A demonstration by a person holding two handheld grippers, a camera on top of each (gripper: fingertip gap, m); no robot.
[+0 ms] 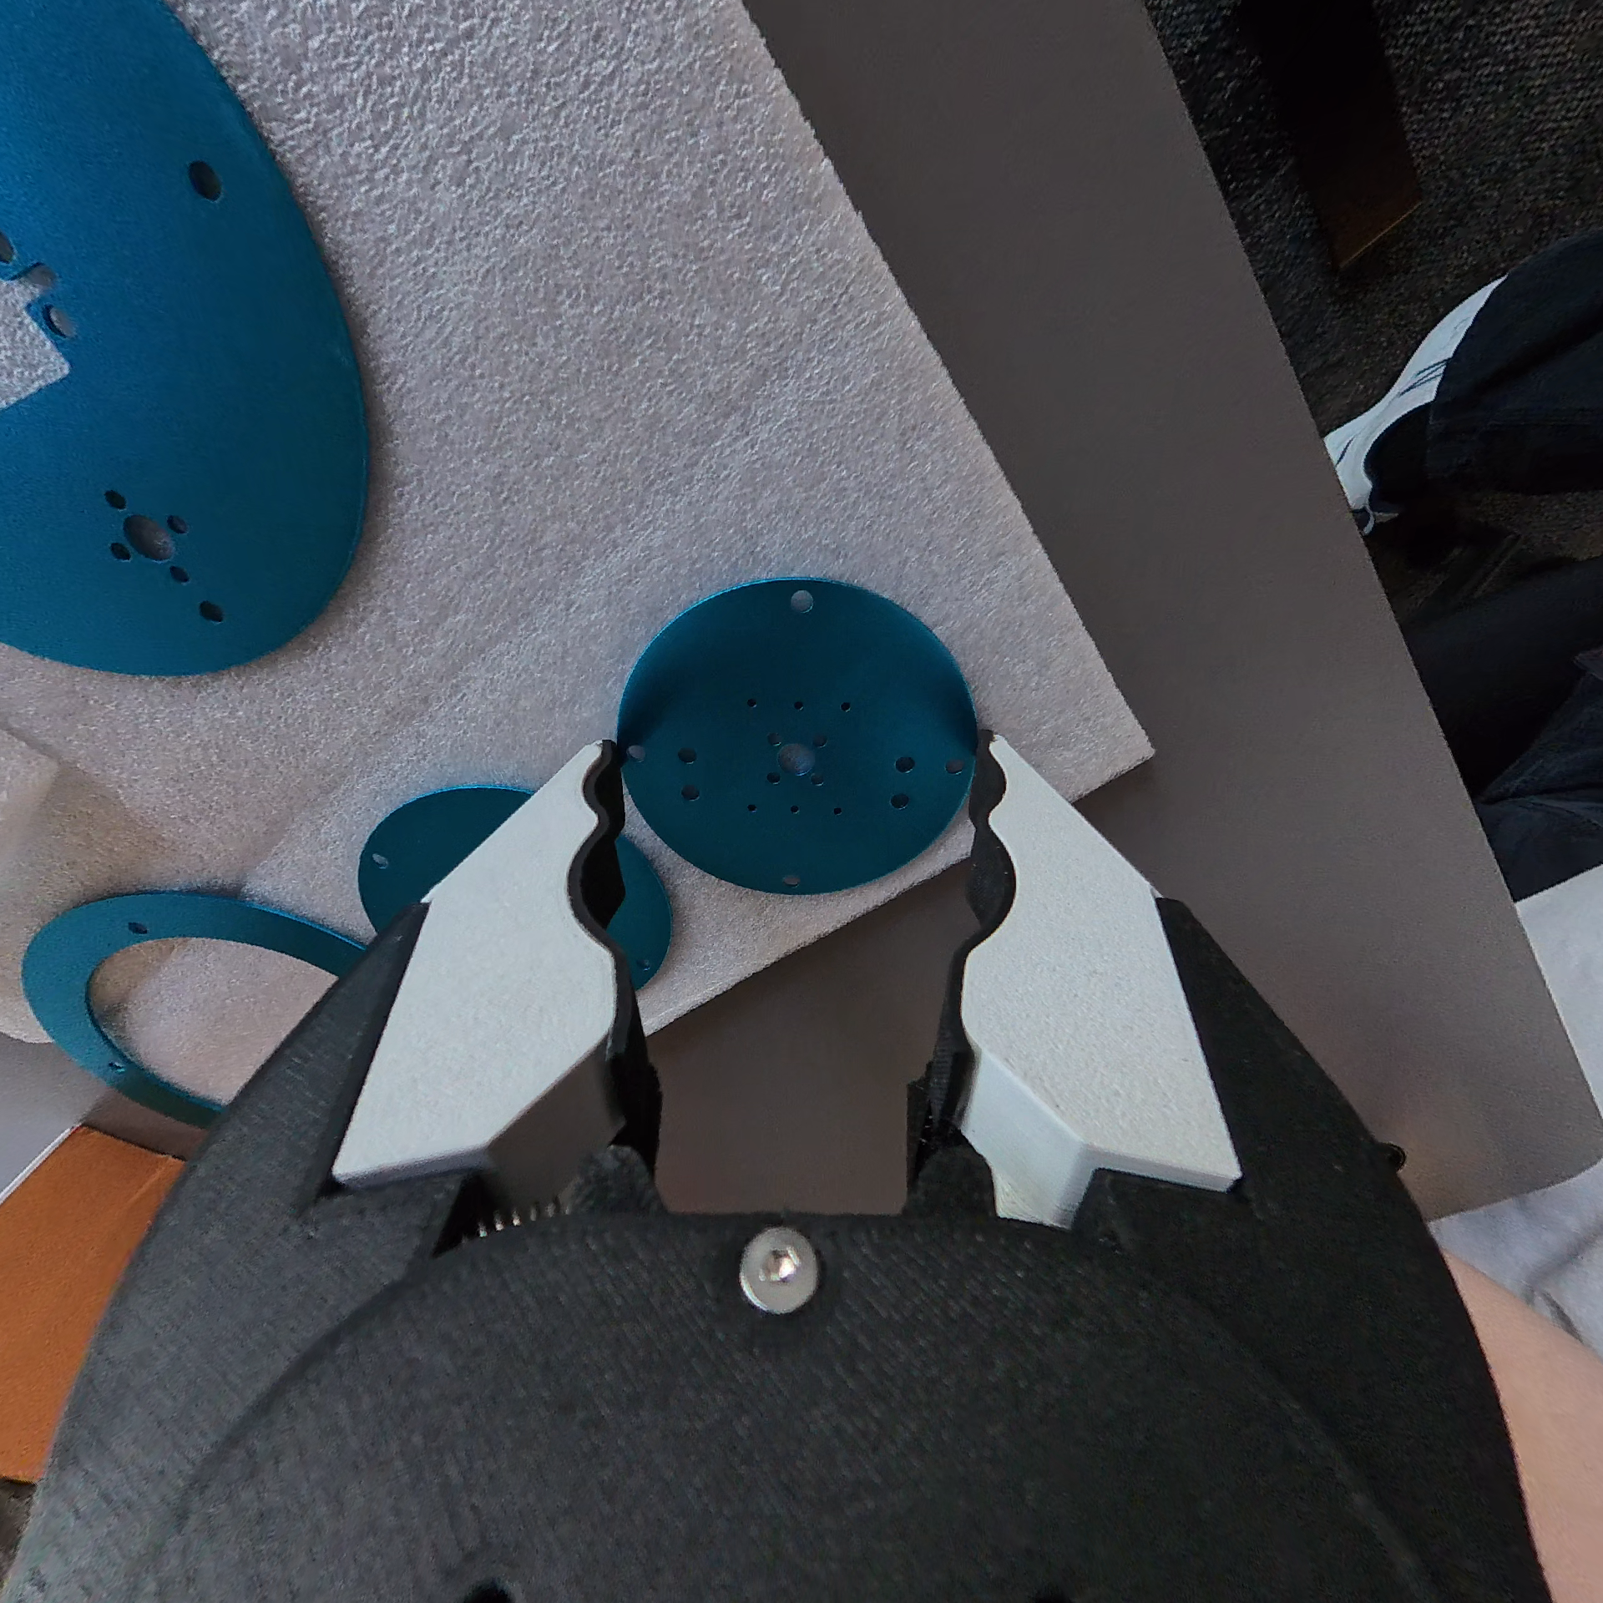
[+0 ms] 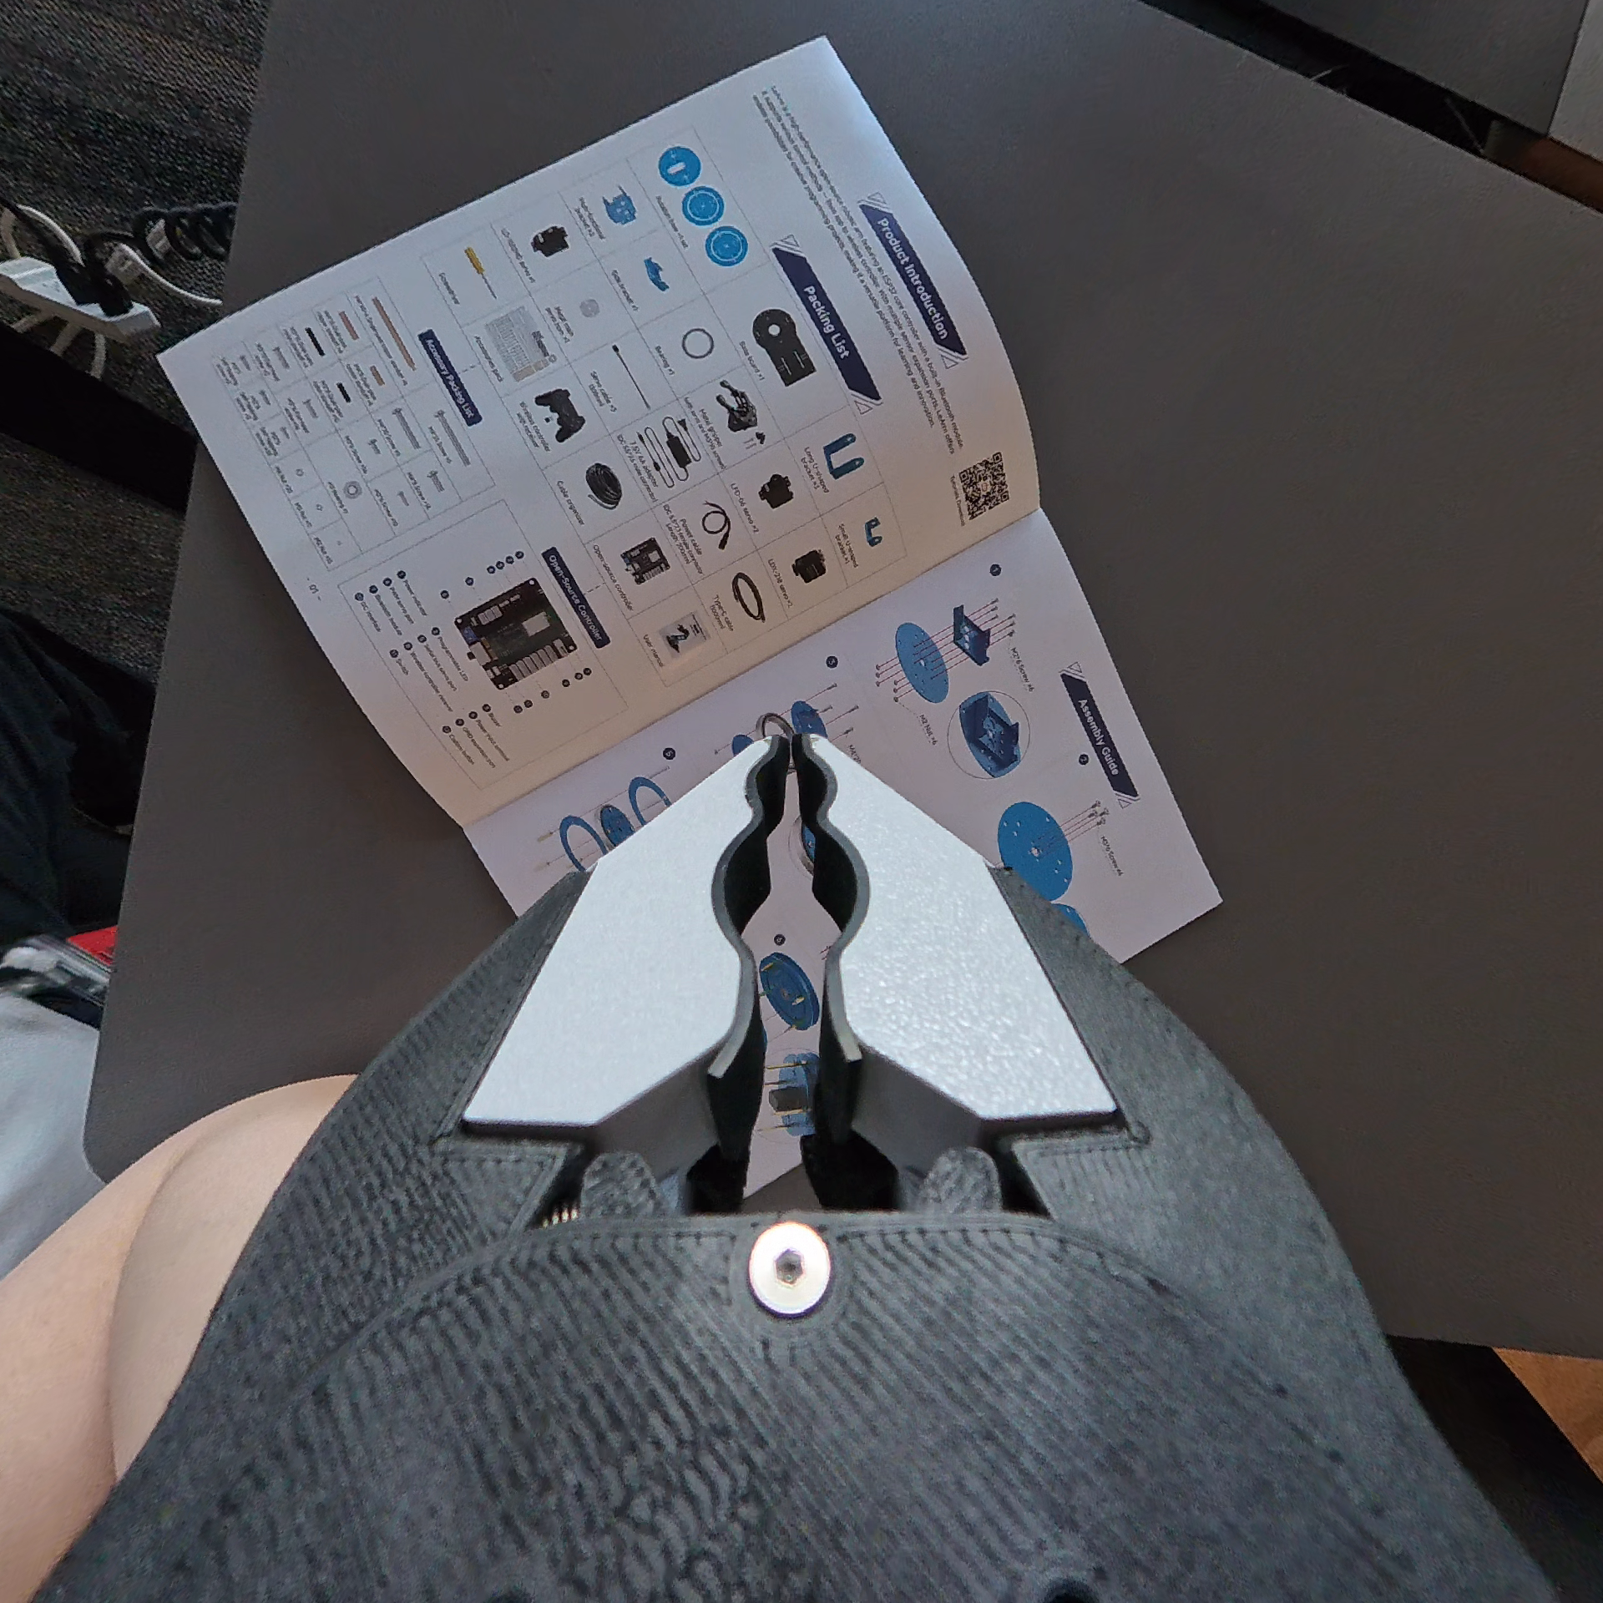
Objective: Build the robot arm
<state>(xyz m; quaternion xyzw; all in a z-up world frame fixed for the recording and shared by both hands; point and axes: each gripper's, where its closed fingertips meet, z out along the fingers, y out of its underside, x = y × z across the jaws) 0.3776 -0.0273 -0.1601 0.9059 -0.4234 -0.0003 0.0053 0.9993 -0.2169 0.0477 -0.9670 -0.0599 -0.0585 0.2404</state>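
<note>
Now the left gripper has its jaws spread either side of the small blue perforated disc on the foam sheet; closing evenly on its rim would serve best. Right gripper, jaws closed and empty, hovers over the open instruction booklet.

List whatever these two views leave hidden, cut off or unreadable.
- Left wrist view: the large blue plate runs off the left edge.
- Left wrist view: a second small blue disc is half hidden behind a finger of the left gripper.
- Right wrist view: the right gripper covers part of the open booklet.
</note>
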